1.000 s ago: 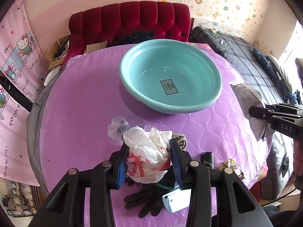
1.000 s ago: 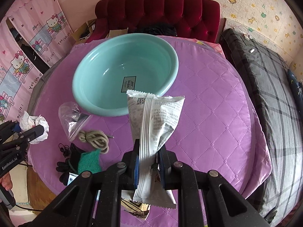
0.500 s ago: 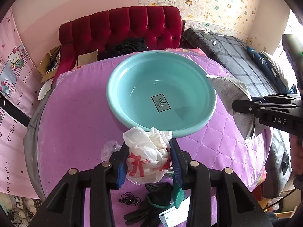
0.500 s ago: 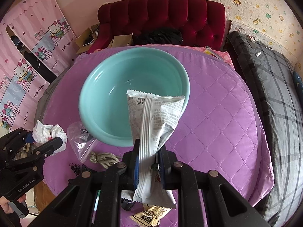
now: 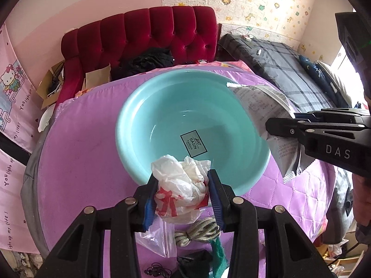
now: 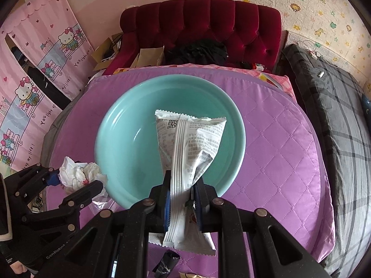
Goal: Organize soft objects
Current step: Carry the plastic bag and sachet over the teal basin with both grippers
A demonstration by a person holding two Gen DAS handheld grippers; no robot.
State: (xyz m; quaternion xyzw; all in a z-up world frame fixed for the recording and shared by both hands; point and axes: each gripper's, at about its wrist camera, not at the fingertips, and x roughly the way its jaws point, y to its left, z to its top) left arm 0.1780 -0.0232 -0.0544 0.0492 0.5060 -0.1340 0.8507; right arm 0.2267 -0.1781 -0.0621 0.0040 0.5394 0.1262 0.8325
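A teal basin (image 5: 143, 125) (image 6: 120, 143) sits on the round purple quilted table (image 5: 76, 157) (image 6: 278, 143). My left gripper (image 5: 183, 185) (image 6: 76, 180) is shut on a crumpled white plastic bag with red print (image 5: 180, 190) (image 6: 74, 173), held over the basin's near rim. My right gripper (image 6: 180, 185) (image 5: 278, 125) is shut on a grey-and-white printed snack packet (image 6: 187, 143) (image 5: 262, 106), which hangs above the right side of the basin. The basin holds nothing but its label (image 5: 193, 143).
On the table near me lie a clear zip bag (image 5: 157, 238), a coiled rope (image 5: 197, 231), a green cloth (image 5: 218, 254), black gloves (image 5: 192, 261) and earphones (image 5: 157, 272). A red tufted sofa (image 5: 148, 37) stands behind; a plaid bed (image 6: 336, 115) is on the right.
Both grippers have moved forward with their loads: the plastic bag from over the clutter to the basin's near rim, the packet to above the basin. Neither grip has changed.
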